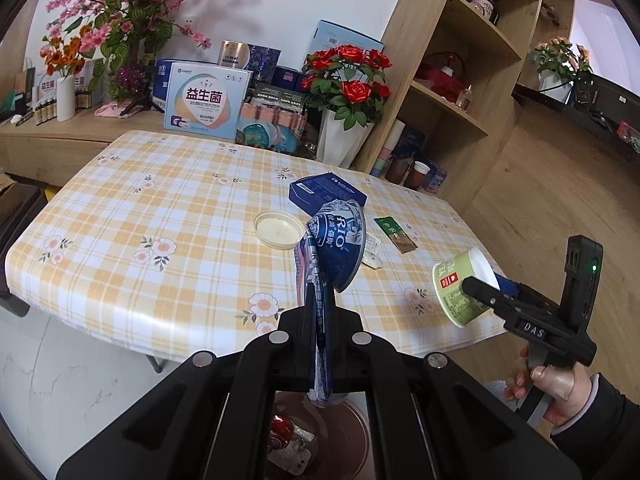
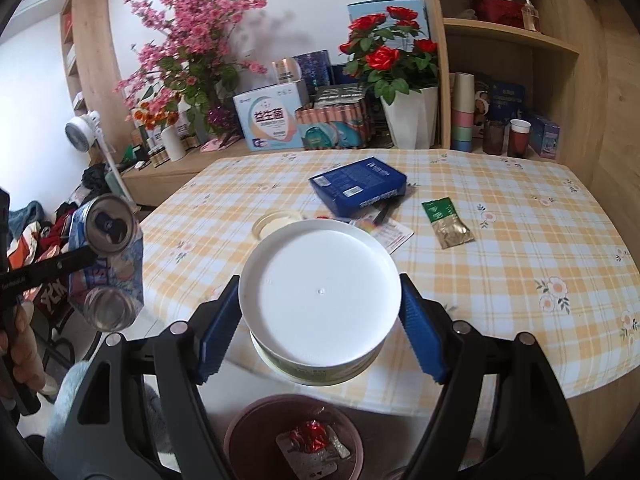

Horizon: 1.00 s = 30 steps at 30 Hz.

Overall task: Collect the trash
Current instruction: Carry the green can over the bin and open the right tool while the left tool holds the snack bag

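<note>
Carry-to-bin step. Left gripper [image 1: 320,320] clamped on crushed blue drink can [image 1: 336,248]; right gripper [image 2: 320,320] gripping paper cup [image 2: 320,300] across its rim, both above bin [image 2: 248,432], apparently brown. Next: centre over bin, release. Sachet [image 2: 446,222], blue box [image 2: 358,186], lid [image 1: 279,229] left on table [image 1: 120,208].

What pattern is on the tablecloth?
The tablecloth has an orange, pale blue and white check with small flowers, clearest in the right wrist view.
</note>
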Tool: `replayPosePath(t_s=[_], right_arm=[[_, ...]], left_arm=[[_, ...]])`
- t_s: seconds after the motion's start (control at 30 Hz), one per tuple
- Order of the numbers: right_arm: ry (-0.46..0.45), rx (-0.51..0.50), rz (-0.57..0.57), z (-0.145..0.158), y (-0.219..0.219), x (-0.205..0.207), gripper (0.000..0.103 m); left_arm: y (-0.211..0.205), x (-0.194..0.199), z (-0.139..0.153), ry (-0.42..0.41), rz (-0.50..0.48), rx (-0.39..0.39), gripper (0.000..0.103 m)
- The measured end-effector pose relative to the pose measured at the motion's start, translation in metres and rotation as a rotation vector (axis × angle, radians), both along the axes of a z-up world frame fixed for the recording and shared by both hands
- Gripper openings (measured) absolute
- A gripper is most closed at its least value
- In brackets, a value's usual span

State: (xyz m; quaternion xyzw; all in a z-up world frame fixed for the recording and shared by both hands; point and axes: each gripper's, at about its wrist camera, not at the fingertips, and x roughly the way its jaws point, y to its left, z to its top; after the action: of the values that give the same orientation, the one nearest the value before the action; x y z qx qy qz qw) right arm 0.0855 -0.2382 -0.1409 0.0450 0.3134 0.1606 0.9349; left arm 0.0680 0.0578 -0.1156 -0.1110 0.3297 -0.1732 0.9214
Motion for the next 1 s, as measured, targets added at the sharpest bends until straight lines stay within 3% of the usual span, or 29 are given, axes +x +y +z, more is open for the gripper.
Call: replayPosePath(t_s=[0.4, 1.0], right_arm=[[0.032, -0.001, 0.076, -0.018, 0.017, -0.054, 0.075], [0.150, 0.026, 0.174, -0.054, 0.044, -0.058, 0.077]], left_arm=[[0.004, -0.043, 0.001, 0.001, 0.026, -0.019, 0.003], [0.005, -0.043, -0.016, 0.046, 0.033, -0.031, 0.003]])
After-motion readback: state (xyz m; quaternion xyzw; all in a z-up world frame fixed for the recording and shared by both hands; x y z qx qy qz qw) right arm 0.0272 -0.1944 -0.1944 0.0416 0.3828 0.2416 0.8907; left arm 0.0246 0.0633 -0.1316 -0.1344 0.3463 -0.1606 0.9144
